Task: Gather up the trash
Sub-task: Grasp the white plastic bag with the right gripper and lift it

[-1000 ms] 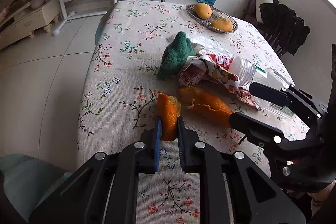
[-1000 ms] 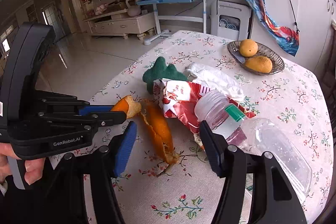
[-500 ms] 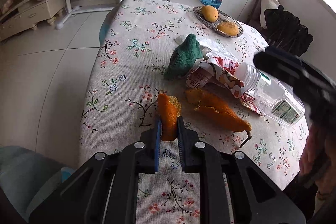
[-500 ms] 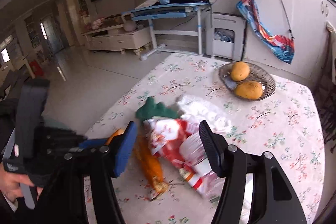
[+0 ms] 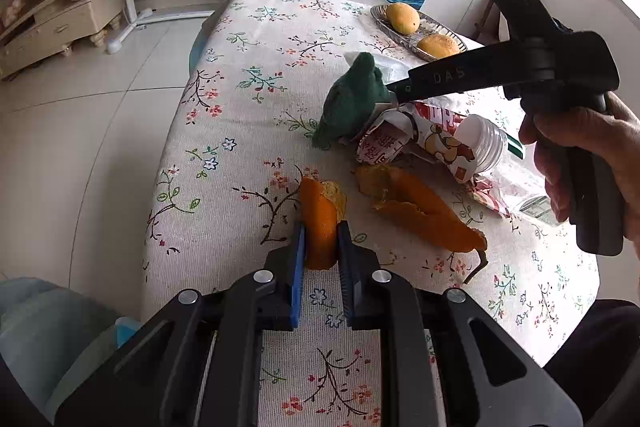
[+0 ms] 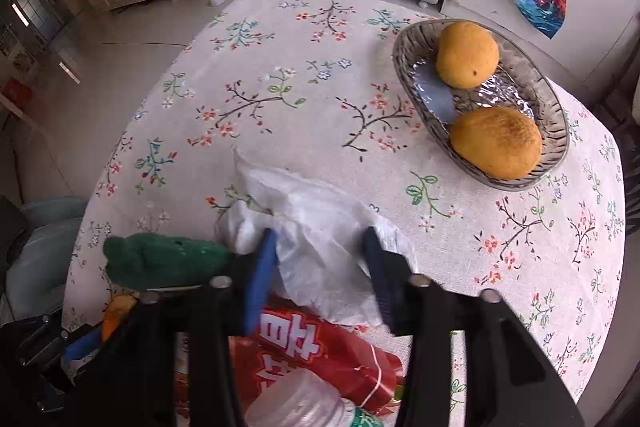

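Since a second ago, when your right gripper (image 6: 320, 267) hung wide over the bottle and the long peel, you have swung it across to the white plastic bag (image 6: 316, 227). Its jaws are closing with the crumpled bag between the fingers, not yet visibly pinched, so the bag looks like your next piece of trash. Your left gripper (image 5: 320, 247) has stayed clenched on the orange peel piece (image 5: 320, 223). That peel's long axis runs straight out along the fingers, its torn end pointing away past the tips, low over the tablecloth (image 5: 240, 107).
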Motion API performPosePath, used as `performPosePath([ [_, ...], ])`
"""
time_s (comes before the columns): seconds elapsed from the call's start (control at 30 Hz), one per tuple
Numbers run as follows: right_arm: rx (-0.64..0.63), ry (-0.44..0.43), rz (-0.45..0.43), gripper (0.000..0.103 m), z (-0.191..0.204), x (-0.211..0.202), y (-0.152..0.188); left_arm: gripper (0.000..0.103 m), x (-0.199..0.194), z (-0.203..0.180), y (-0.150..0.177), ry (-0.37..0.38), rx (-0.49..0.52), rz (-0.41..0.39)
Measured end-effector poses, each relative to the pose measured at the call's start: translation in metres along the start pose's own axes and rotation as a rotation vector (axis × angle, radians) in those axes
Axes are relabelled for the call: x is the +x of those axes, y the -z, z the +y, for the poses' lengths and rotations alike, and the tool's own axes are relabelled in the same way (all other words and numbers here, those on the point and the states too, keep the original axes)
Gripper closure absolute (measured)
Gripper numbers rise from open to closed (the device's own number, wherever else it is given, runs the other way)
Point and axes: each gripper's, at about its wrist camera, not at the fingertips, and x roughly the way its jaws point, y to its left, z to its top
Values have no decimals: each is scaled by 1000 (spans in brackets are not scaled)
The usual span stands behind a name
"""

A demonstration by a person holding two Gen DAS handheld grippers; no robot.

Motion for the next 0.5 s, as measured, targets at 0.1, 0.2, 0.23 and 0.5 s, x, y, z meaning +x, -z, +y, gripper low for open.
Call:
performPosePath([
  [0.1, 21, 5, -55, 90, -3, -11, 2, 89, -2, -2, 1, 4, 15, -5],
  [0.2, 64, -27, -151, 91, -9, -33, 13, 89, -7, -8, 3, -8, 41, -26],
  [0.23, 73, -43, -187, 91, -10, -42, 19, 89, -9, -9, 4, -15, 49, -35],
  [0.5, 99, -197, -487, 91, 0, -141, 82, 90, -38, -21, 12, -28, 95, -133],
])
